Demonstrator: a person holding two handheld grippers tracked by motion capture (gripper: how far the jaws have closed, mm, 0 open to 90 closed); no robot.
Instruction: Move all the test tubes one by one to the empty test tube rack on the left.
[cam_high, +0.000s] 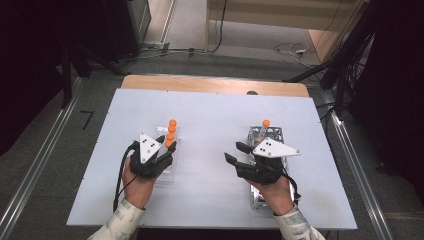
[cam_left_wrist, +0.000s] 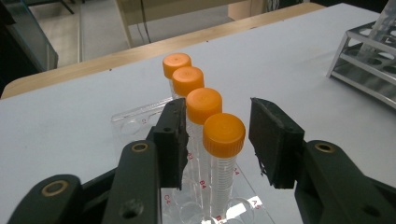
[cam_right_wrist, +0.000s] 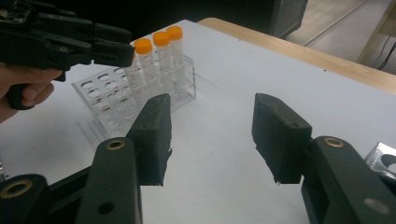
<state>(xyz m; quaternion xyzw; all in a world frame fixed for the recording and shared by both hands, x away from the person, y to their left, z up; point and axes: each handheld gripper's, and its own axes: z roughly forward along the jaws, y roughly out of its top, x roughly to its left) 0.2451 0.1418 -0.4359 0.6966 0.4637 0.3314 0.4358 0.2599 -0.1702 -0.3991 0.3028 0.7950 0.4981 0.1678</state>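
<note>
On the white table (cam_high: 210, 150), person's left half: one clear plastic rack (cam_left_wrist: 140, 119) holding four capped tubes in a single row, orange caps at even height, all upright and seated. Nearest tube (cam_left_wrist: 223, 154) stands between the jaws of the left gripper (cam_left_wrist: 218, 140); jaws apart, with a gap between each pad and the cap, so the tube looks released rather than held. Right half of the table: one metal rack (cam_high: 272, 135) with a single orange-capped tube (cam_high: 266, 123) at its far end, the other wells apparently vacant as far as can be told. Right gripper (cam_right_wrist: 211, 135): jaws apart, nothing between them, hanging over bare table beside the metal rack. Judged progress: the work appears to be moving tubes from the metal rack to the clear one; four look placed, one looks left to fetch, and the left gripper must first back off the row. View notes: the high view gives both racks together, the count in each and both hands (cam_high: 137, 182). The left gripper view gives the gap around the nearest cap, the red well labels and the graduations on the tube wall. The right gripper view gives the clear rack's vacant wells from the side and the left gripper poised over the near tube.
</note>
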